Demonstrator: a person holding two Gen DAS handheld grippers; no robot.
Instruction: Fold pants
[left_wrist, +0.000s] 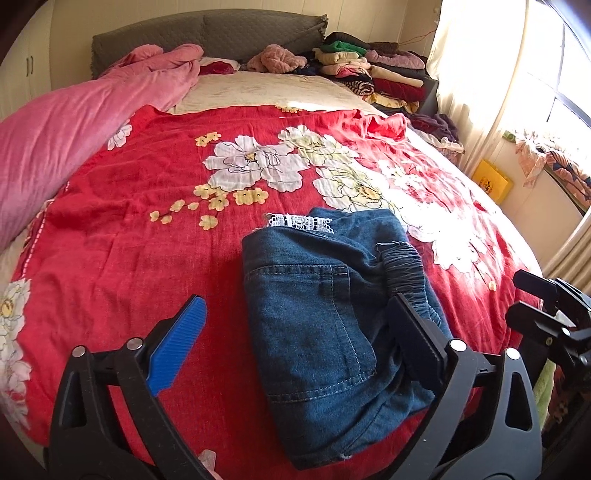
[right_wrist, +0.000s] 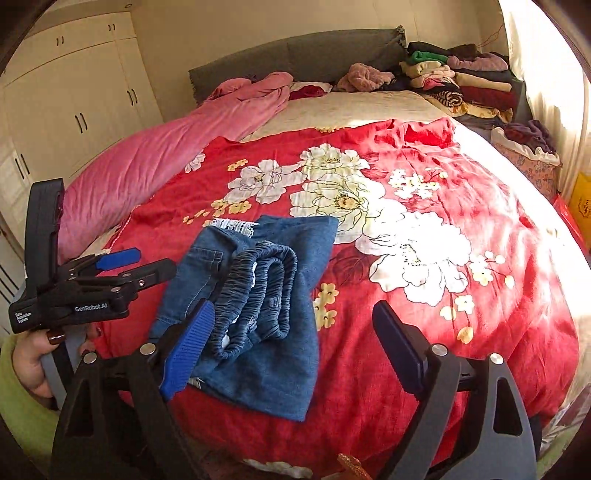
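A red floral cotton bedspread (left_wrist: 129, 236) covers the near half of the bed, with a rumpled pink quilt (left_wrist: 74, 125) along its left side and a grey padded headboard (right_wrist: 295, 51) behind. Stacked folded clothes (left_wrist: 373, 74) crowd the far right corner (cream wardrobe doors (right_wrist: 66, 99) stand to the left). The folded blue denim pants (right_wrist: 258, 302) lie on the bedspread's near part. The left gripper (left_wrist: 303, 332) and right gripper (right_wrist: 295, 332) both have jaws apart, holding nothing.

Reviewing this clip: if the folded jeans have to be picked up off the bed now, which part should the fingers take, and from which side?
Probably the bunched elastic waistband of the jeans: it stands up in thick ridges, unlike the flat panels on the bedspread. Come from the near edge, where the open right gripper already sits.
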